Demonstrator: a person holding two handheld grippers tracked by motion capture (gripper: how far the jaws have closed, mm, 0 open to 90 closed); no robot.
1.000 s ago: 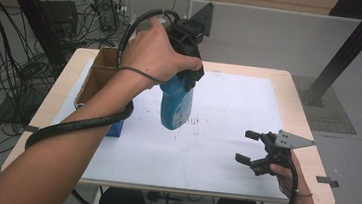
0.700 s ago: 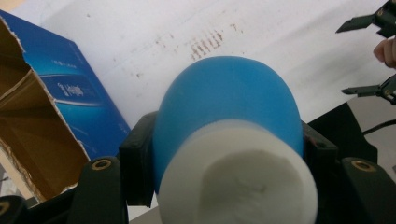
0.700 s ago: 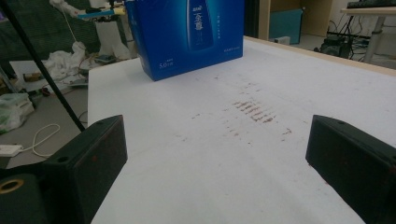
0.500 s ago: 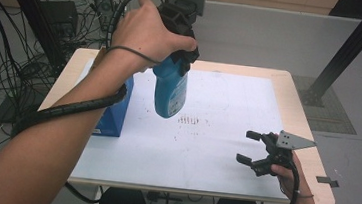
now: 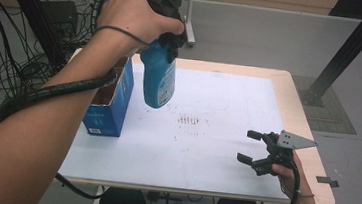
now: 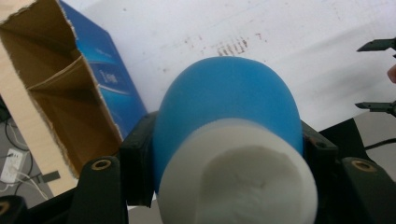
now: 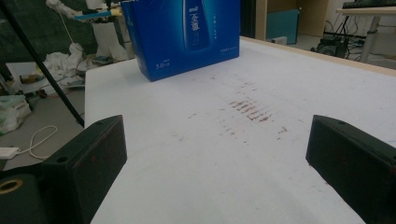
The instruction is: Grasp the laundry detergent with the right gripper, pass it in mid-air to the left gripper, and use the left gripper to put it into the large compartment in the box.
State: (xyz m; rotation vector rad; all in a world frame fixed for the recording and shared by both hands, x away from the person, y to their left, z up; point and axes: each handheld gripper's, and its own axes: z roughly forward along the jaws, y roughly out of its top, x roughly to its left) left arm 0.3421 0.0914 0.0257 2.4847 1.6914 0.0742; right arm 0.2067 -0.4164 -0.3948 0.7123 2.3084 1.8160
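Note:
My left gripper (image 5: 167, 43) is shut on a blue bottle (image 5: 158, 80) and holds it in the air by its white capped end, blue body hanging down, just right of an open blue carton (image 5: 110, 100). In the left gripper view the bottle (image 6: 229, 121) is squeezed between the black jaws, with the carton's brown inside (image 6: 51, 88) at the left. My right gripper (image 5: 249, 146) rests open near the table's front right, held by a hand. Its view looks across the white sheet to the carton (image 7: 182, 35), with nothing between the jaws.
A white sheet (image 5: 218, 115) with dark smudges (image 5: 190, 119) covers the wooden table (image 5: 314, 160). Cables and equipment crowd the floor at the left. A black frame post (image 5: 344, 52) rises at the back right.
The left hand has lifted the blue bottle higher and toward the back left, up above the carton's right side. The right gripper has stayed where it was.

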